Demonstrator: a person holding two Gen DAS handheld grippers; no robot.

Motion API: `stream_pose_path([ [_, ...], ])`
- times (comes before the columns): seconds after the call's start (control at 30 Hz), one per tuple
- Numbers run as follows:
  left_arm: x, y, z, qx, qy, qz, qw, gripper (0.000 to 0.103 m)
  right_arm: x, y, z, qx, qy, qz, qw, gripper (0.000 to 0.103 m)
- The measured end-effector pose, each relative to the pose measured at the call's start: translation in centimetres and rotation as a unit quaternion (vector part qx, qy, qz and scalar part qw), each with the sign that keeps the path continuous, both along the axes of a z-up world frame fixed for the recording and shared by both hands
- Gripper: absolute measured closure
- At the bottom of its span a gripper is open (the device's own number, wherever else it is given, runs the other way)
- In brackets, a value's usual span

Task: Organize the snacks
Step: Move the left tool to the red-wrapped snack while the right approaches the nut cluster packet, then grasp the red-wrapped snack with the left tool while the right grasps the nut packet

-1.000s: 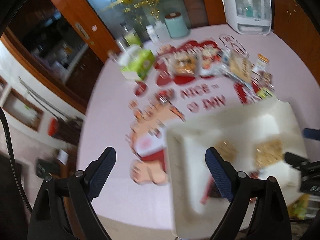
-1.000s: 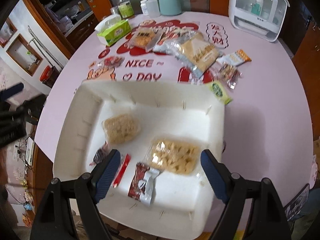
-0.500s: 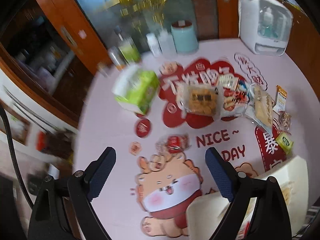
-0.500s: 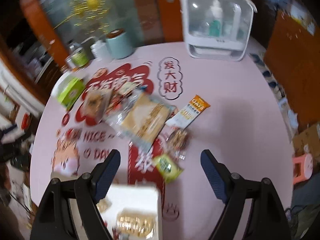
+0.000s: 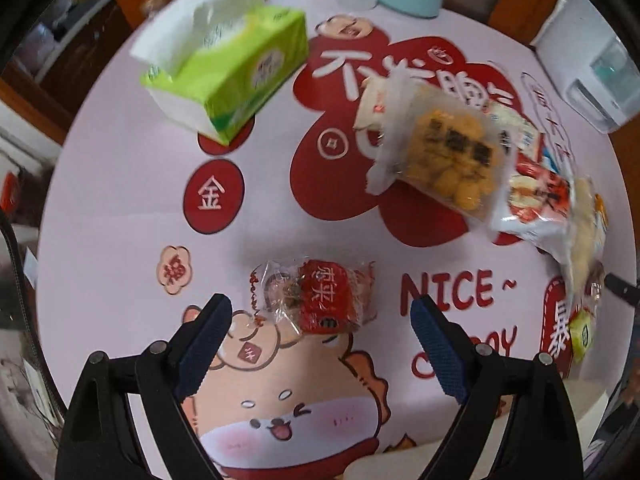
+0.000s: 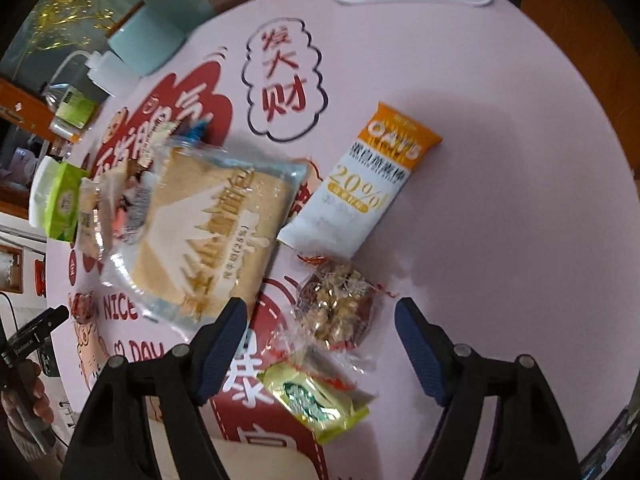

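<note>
Right wrist: three small snack packets (image 6: 340, 312); one tray (image 6: 256, 460)

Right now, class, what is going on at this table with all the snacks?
A person is sorting snacks with a gripper in each hand. The left gripper hangs open over a red-wrapped snack. The right gripper's jaws have just been closing, a clear-wrapped nut snack between them, not yet pinched. A green candy and an oat bar lie beside it on the pink table.
</note>
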State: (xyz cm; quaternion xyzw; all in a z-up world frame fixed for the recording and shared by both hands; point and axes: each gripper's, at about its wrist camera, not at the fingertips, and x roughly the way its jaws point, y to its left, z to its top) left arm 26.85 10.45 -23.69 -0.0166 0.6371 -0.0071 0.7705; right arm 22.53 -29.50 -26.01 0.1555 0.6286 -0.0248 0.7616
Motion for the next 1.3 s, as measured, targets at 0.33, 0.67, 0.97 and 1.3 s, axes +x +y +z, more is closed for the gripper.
stream_pose_path([
  [0.33, 1.4, 0.0, -3.9, 0.014, 0.038, 0.011, 0.9991, 0.013, 0.9, 0.7, -2.3, -0.019, 0.03, 0.018, 0.999, 0.049],
  [0.67, 1.3, -1.4, -5.9, 0.029, 0.043, 0.009, 0.9986, 0.019, 0.7, 1.6, -2.3, -0.042, 0.028, 0.049, 0.998, 0.055],
  [0.97, -0.1, -1.9, -4.2, 0.028, 0.035, 0.002, 0.999, 0.043, -0.5, 2.1, -1.6, -0.044, 0.014, 0.056, 0.997, 0.062],
  [1.3, -4.3, -1.5, 5.4, 0.013, -0.053, -0.006, 0.9985, 0.043, -3.3, 2.4, 4.4, -0.018, -0.057, 0.056, 0.997, 0.062],
])
